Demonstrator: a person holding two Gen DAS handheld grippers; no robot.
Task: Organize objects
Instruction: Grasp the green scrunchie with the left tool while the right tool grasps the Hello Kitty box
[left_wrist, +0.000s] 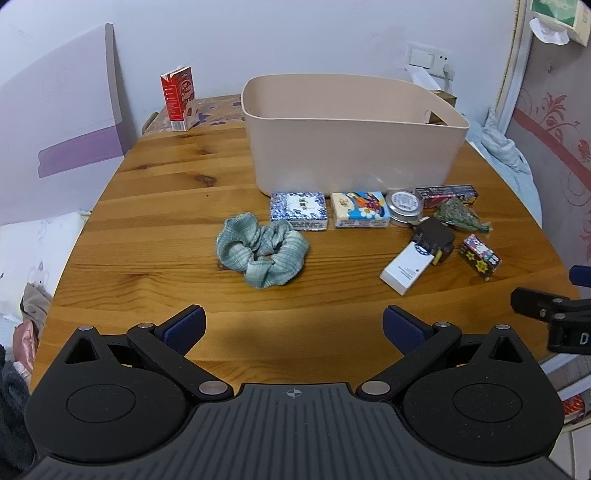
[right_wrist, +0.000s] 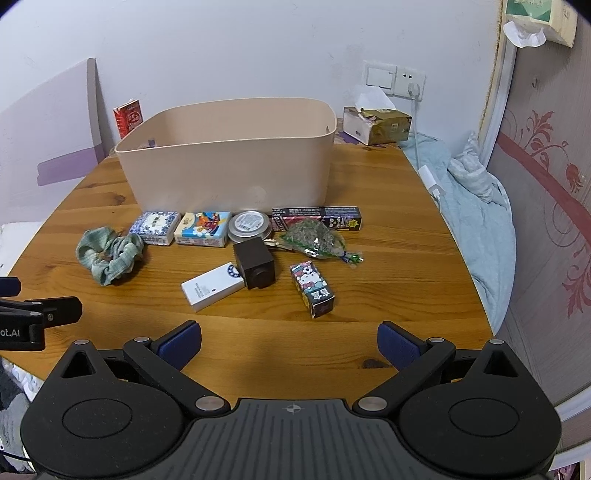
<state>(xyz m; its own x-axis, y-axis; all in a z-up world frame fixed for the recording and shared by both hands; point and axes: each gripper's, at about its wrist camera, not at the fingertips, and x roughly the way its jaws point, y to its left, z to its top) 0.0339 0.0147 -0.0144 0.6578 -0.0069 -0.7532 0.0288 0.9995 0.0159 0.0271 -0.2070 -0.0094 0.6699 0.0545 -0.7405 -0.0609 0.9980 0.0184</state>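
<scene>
A beige bin (left_wrist: 354, 155) (right_wrist: 229, 173) stands at the back of the wooden table (left_wrist: 155, 221) (right_wrist: 399, 266). In front of it lie a green scrunchie (left_wrist: 262, 254) (right_wrist: 109, 254), a blue-white tissue pack (left_wrist: 299, 211) (right_wrist: 157, 227), a cartoon tissue pack (left_wrist: 360, 214) (right_wrist: 203, 229), a round tin (left_wrist: 404, 207) (right_wrist: 249, 226), a dark long box (left_wrist: 445, 194) (right_wrist: 317, 217), a green bag (left_wrist: 460, 218) (right_wrist: 314, 240), a brown cube (left_wrist: 434, 238) (right_wrist: 255, 267), a white box (left_wrist: 406, 267) (right_wrist: 212, 286) and a Hello Kitty box (left_wrist: 479, 256) (right_wrist: 313, 290). My left gripper (left_wrist: 293, 326) and right gripper (right_wrist: 290, 341) are open and empty, near the front edge.
A red carton (left_wrist: 178, 98) (right_wrist: 127, 117) stands at the back left. A tissue box (right_wrist: 375, 125) sits at the back right below a wall socket (right_wrist: 393, 78). A blue blanket (right_wrist: 472, 206) lies off the table's right edge. A purple board (left_wrist: 62, 122) leans on the left.
</scene>
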